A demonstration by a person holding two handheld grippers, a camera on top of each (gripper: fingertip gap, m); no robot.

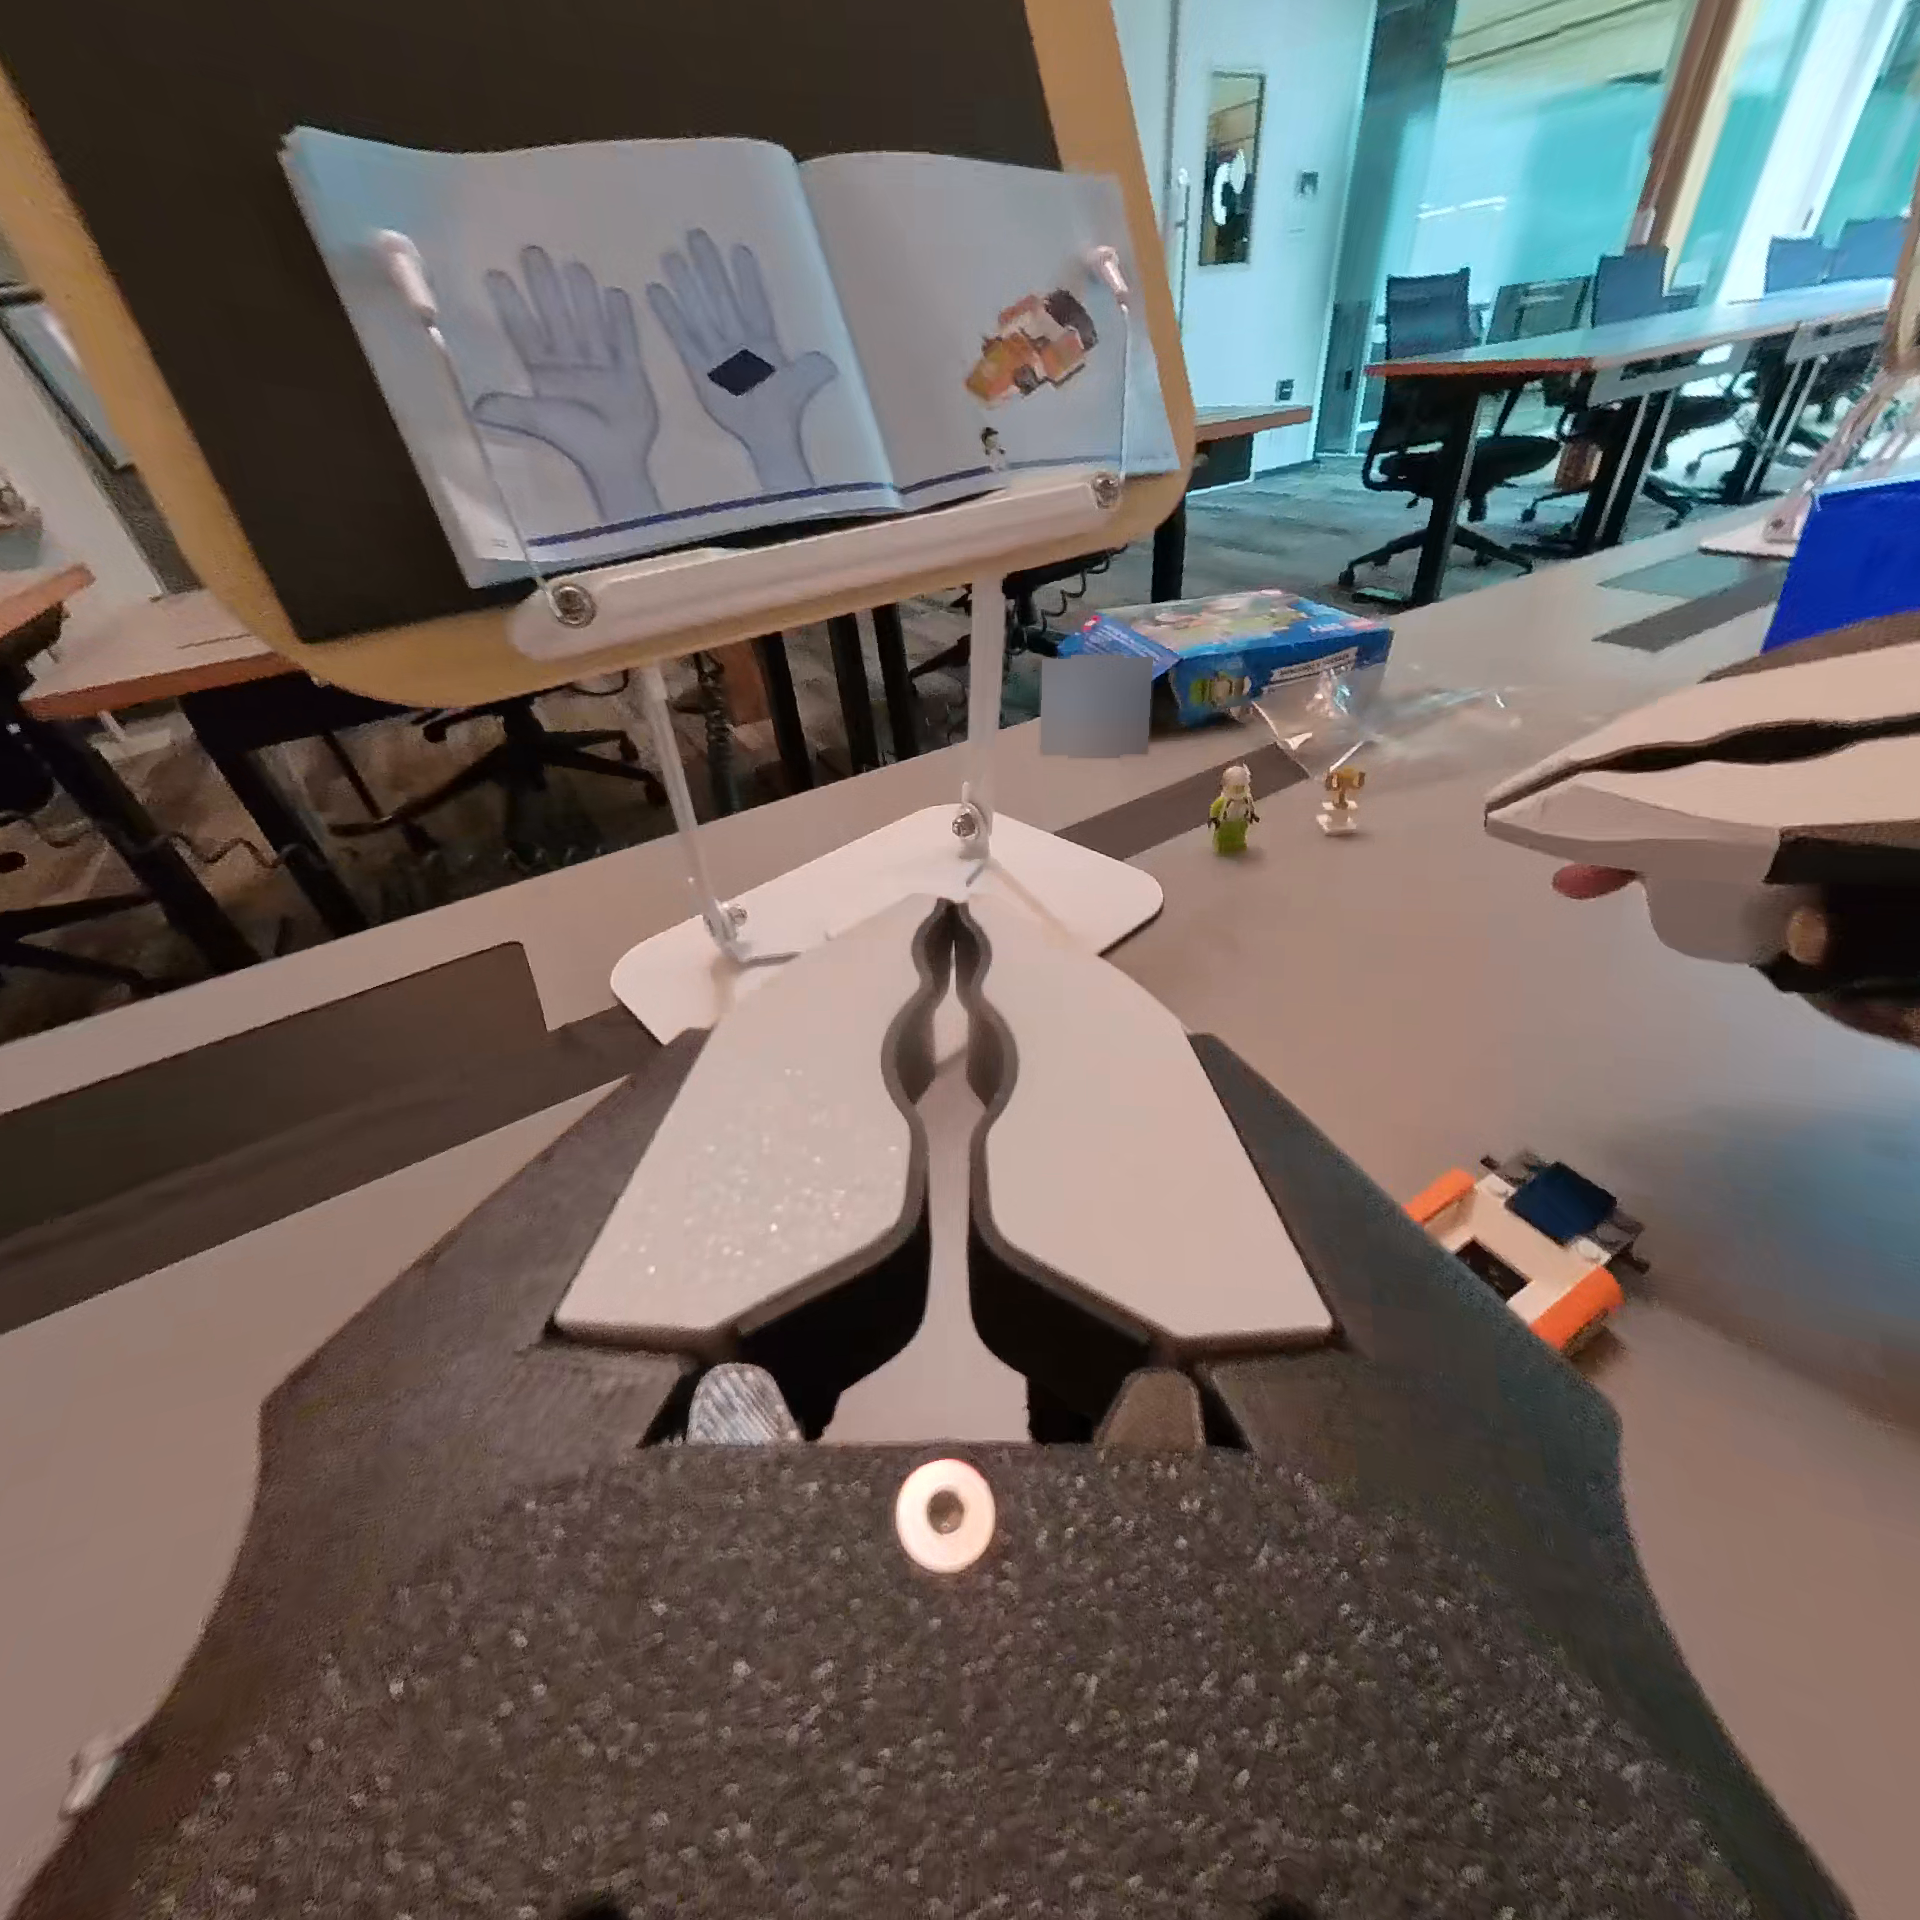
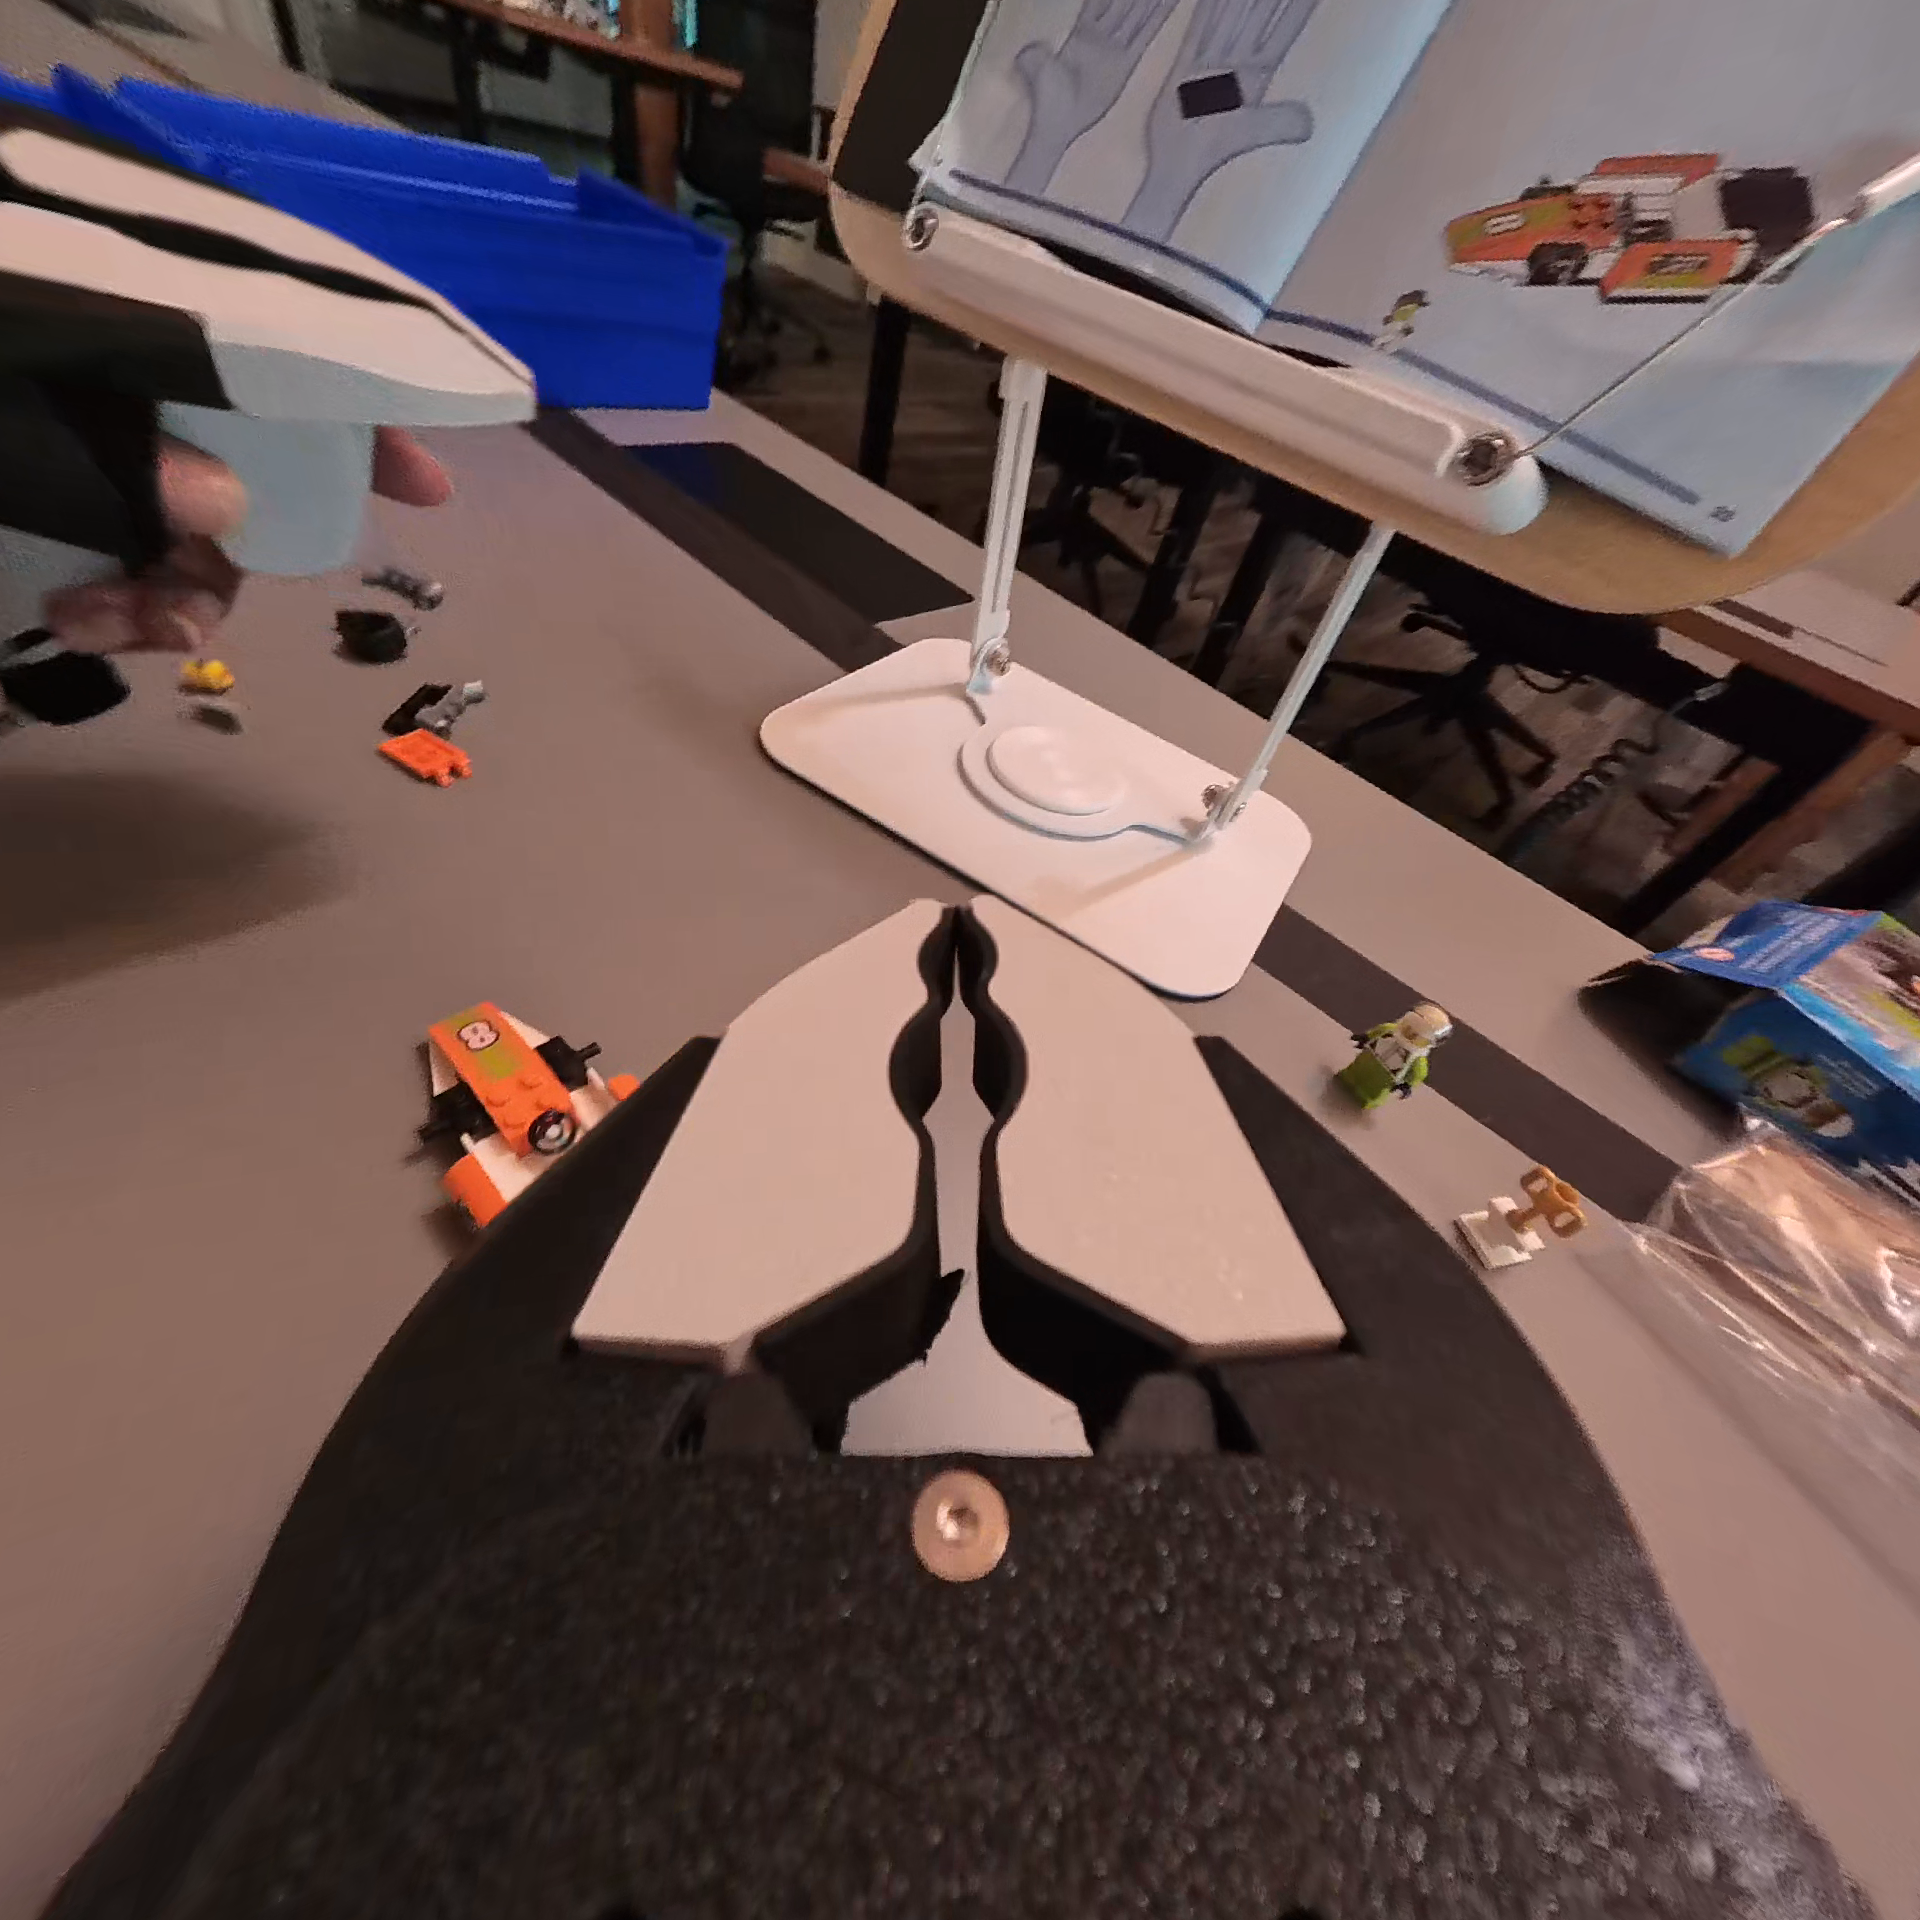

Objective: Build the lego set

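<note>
We hold both grippers above the table, left gripper (image 1: 951, 914) and right gripper (image 2: 956, 914) clenched on nothing. The part-built car (image 2: 514, 1107) lies just left of the right jaws; loose parts (image 2: 426, 753) lie farther ahead-left. We consult the booklet (image 1: 727, 332), open the jaws before descending, and clear the stand base (image 2: 883, 748) ahead.

Your left gripper (image 1: 951, 914) has matt white fingers with a faint sparkle on a rough, pebbled black body. At one o'clock lies a glossy cardboard box (image 1: 1236, 649) beside crinkled clear plastic (image 1: 1351, 707). The booklet (image 1: 717, 332) is matt paper; its stand (image 2: 1039, 790) looks like smooth white-painted metal on a matt grey table (image 1: 1403, 997).
</note>
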